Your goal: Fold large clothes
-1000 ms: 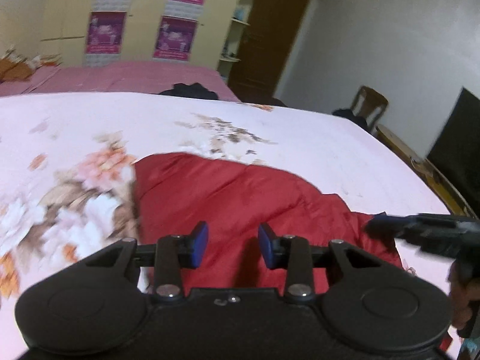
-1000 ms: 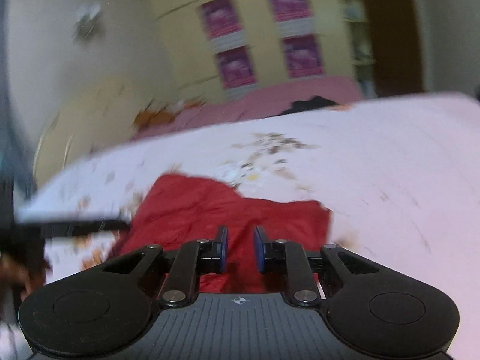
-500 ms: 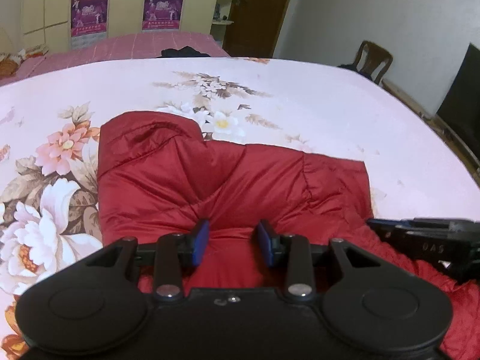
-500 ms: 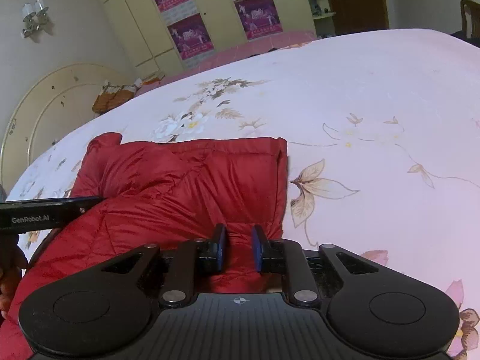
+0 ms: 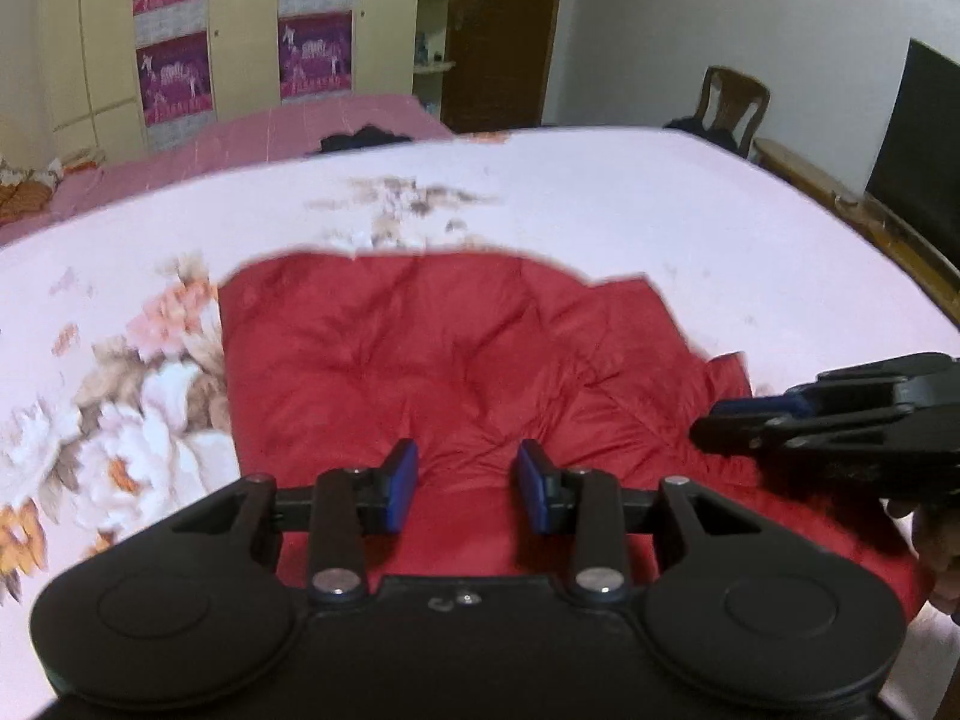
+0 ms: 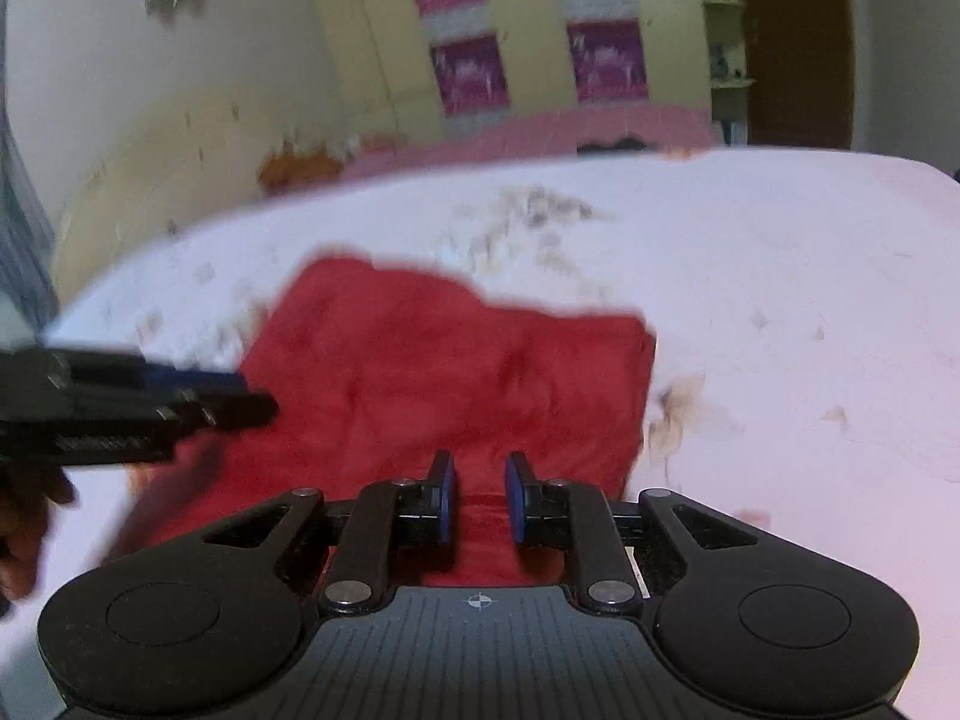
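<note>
A: Progress on the fold?

B: The red padded jacket (image 5: pixel 456 360) lay on the floral bedsheet (image 5: pixel 690 222), near side of the bed, already doubled into a rough rectangle. Far edge looked fairly straight, right edge stepped and uneven. I judged it partly folded, with at least one more fold and some squaring up left.

A: Grippers?

B: The left gripper (image 5: pixel 468 483) had red fabric bunched between its blue pads, jaws partly apart; it looked like a grasp on the jacket's near edge, though blur made actual pad contact hard to confirm. The right gripper (image 6: pixel 478 495) had narrower jaws with a strip of red cloth pinched between them, so clamped on the jacket. Each gripper showed in the other's view, at the jacket's left and right sides.

A: Change from the earlier frames?

B: Half a second before, both views were sharp and looked steeply down on the jacket, its puffed left lobe obvious. Now both were motion-blurred, the wardrobe (image 5: pixel 240 36) and door (image 5: pixel 504 30) showed more, and the jacket looked flatter and squarer. Jaw gaps were about the same.
</note>
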The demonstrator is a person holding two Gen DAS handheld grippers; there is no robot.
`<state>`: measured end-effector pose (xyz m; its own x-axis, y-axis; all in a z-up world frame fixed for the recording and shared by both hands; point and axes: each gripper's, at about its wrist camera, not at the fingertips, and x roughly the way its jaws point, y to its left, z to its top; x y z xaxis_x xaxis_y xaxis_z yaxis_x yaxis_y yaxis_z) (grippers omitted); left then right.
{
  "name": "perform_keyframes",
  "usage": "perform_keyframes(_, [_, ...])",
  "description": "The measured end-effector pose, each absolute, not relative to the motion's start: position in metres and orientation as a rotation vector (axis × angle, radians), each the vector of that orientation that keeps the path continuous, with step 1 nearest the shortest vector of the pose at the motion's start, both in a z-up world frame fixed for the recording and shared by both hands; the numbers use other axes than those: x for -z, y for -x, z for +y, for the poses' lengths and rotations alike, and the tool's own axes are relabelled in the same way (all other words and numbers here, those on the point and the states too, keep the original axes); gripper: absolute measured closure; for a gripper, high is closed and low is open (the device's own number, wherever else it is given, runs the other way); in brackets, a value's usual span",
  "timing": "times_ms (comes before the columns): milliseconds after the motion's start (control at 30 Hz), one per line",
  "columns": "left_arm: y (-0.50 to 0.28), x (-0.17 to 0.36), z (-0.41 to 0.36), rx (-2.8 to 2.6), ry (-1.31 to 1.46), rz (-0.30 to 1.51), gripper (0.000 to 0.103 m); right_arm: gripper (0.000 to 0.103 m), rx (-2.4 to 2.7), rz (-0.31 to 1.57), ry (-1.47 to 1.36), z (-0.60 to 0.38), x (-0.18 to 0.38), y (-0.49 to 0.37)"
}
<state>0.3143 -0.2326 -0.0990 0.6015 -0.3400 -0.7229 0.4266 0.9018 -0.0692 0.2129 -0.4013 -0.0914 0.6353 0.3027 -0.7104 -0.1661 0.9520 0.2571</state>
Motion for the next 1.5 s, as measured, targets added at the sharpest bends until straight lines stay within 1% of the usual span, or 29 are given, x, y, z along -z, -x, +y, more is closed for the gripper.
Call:
perform_keyframes(100, [-0.317,0.111,-0.234,0.427,-0.111,0.829,0.066,0.086,-0.244,0.882,-0.202,-0.401,0.104,-0.225])
perform_keyframes(200, [-0.312,0.105,-0.232,0.425,-0.111,0.820,0.067,0.085,-0.247,0.883,-0.169,-0.399,0.096,-0.226])
perform_keyframes(300, [-0.289,0.088,-0.217,0.451,-0.057,0.778,0.067,0.085,-0.273,0.796,-0.175,-0.410,0.067,-0.196])
perform_keyframes(400, [-0.259,0.078,-0.202,0.467,-0.017,0.754,0.067,0.085,-0.327,0.750,-0.193,-0.413,0.046,-0.164])
perform_keyframes(467, [-0.238,0.075,-0.194,0.475,0.006,0.750,0.067,0.085,-0.389,0.727,-0.188,-0.408,0.038,-0.141])
perform_keyframes(533, [-0.221,0.075,-0.190,0.477,0.007,0.750,0.070,0.085,-0.440,0.714,-0.151,-0.398,0.037,-0.123])
perform_keyframes(667, [-0.200,0.081,-0.191,0.473,-0.025,0.747,0.070,0.085,-0.492,0.700,-0.050,-0.382,0.051,-0.097])
perform_keyframes(833, [-0.198,0.105,-0.199,0.466,-0.074,0.753,0.069,0.085,-0.450,0.778,0.035,-0.369,0.092,-0.105])
perform_keyframes(933, [-0.190,0.121,-0.204,0.457,-0.129,0.721,0.068,0.086,-0.427,0.844,-0.035,-0.372,0.118,-0.114])
perform_keyframes(1000, [-0.186,0.129,-0.209,0.438,-0.155,0.706,0.068,0.086,-0.415,0.846,-0.064,-0.371,0.129,-0.118])
perform_keyframes(1100, [-0.192,0.122,-0.205,0.432,-0.111,0.738,0.068,0.085,-0.417,0.868,-0.046,-0.369,0.118,-0.120])
perform_keyframes(1167, [-0.190,0.113,-0.203,0.440,-0.111,0.738,0.068,0.085,-0.414,0.860,-0.082,-0.378,0.106,-0.121])
perform_keyframes(1233, [-0.190,0.100,-0.195,0.431,-0.093,0.710,0.058,0.085,-0.385,0.819,-0.153,-0.394,0.090,-0.120])
perform_keyframes(1267, [-0.190,0.095,-0.190,0.423,-0.074,0.687,0.042,0.085,-0.367,0.795,-0.186,-0.402,0.082,-0.120])
perform_keyframes(1300, [-0.191,0.092,-0.185,0.410,-0.053,0.665,0.027,0.085,-0.343,0.772,-0.220,-0.411,0.076,-0.123])
perform_keyframes(1333, [-0.197,0.089,-0.179,0.395,-0.032,0.646,0.025,0.083,-0.317,0.754,-0.251,-0.419,0.072,-0.129])
perform_keyframes(1400, [-0.214,0.088,-0.172,0.374,-0.017,0.650,0.030,0.037,-0.261,0.712,-0.286,-0.431,0.069,-0.146])
perform_keyframes(1467, [-0.235,0.087,-0.166,0.358,0.010,0.653,0.030,0.036,-0.242,0.682,-0.309,-0.438,0.066,-0.165])
perform_keyframes(1500, [-0.246,0.087,-0.164,0.364,0.035,0.657,0.030,0.038,-0.249,0.689,-0.337,-0.441,0.068,-0.177])
